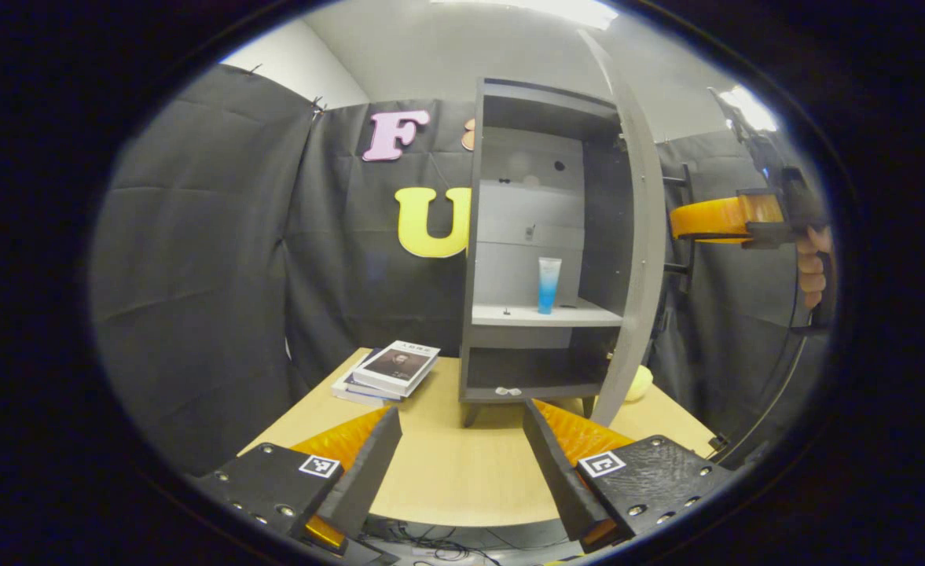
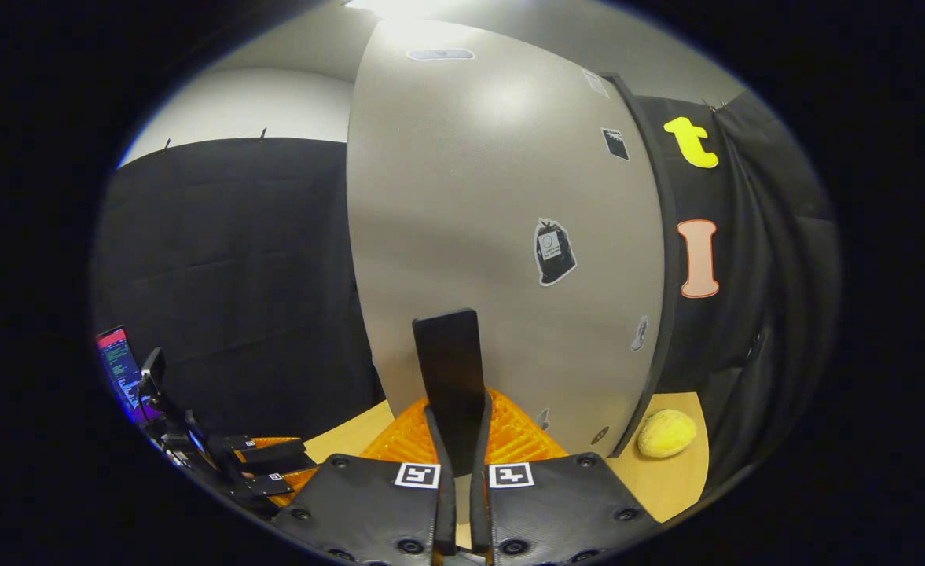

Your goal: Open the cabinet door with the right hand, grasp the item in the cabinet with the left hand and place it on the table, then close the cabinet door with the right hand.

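Observation:
The grey cabinet (image 1: pixel 474 236) stands on the wooden table (image 1: pixel 446 472) with its door (image 1: pixel 643 259) swung wide open to the right. A blue and white tube (image 1: pixel 548 284) stands upright on the middle shelf. My left gripper (image 1: pixel 460 410) hovers open over the table in front of the cabinet, well short of the tube. In the right gripper view, the door's outer face (image 2: pixel 501 204) is close ahead, and my right gripper (image 2: pixel 456 417) is shut on its black handle (image 2: pixel 446 354). A hand holds that right gripper (image 1: pixel 686 220) at the door's far side.
A stack of books (image 1: pixel 391 368) lies left of the cabinet. A yellow rounded object (image 2: pixel 666 432) sits on the table by the door's foot. A small pale item (image 1: pixel 507 391) lies on the bottom shelf. A lit screen on a stand (image 2: pixel 120 365) is off to the left.

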A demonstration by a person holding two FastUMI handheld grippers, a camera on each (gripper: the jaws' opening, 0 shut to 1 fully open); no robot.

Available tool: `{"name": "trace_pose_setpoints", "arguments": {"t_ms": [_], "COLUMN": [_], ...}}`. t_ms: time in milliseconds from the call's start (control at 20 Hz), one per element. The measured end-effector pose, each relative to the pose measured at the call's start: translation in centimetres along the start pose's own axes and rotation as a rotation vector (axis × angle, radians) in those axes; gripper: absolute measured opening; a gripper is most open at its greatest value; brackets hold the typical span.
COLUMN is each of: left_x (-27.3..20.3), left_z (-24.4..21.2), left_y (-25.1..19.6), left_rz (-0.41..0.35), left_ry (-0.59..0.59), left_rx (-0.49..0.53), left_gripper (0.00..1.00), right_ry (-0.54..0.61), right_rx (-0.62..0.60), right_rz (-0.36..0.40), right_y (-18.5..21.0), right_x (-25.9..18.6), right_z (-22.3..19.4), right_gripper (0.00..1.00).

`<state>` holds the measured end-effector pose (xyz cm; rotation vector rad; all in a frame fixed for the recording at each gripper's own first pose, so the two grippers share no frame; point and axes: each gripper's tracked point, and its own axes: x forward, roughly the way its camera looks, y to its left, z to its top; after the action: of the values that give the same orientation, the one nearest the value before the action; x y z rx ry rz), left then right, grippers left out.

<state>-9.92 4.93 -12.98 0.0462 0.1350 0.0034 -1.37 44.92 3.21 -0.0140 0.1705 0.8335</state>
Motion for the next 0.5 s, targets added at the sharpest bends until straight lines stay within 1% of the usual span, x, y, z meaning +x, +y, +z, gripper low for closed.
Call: {"name": "trace_pose_setpoints", "arguments": {"t_ms": [50,100,250,400,450,500], "left_x": [-0.2,-0.5,-1.1,-1.4,-1.4,-1.2], "left_z": [-0.2,-0.3,0.1,0.6,0.5,0.7], "left_y": [-0.5,-1.0,-2.4,-4.3,-4.9,-5.3], "left_rz": [0.013,0.023,0.035,0.018,0.009,0.004], "left_ry": [0.001,0.001,-0.009,-0.017,-0.016,-0.018], "left_rx": [0.001,0.003,0.018,0.04,0.045,0.052], "left_gripper": [0.92,0.92,0.92,0.92,0.94,0.92], "right_ry": [-0.004,-0.007,-0.021,-0.049,-0.051,-0.054], "right_rx": [0.001,0.001,0.006,-0.002,0.009,0.022], "right_rz": [0.0,-0.001,-0.004,-0.027,-0.043,-0.059], "right_y": [-0.1,-0.1,-0.3,-0.4,-0.5,-0.6], "right_x": [0.0,-0.2,-0.7,-1.4,-1.6,-1.5], "right_z": [0.0,0.1,0.5,0.9,0.9,0.9], "right_gripper": [0.09,0.07,0.08,0.08,0.08,0.08]}}
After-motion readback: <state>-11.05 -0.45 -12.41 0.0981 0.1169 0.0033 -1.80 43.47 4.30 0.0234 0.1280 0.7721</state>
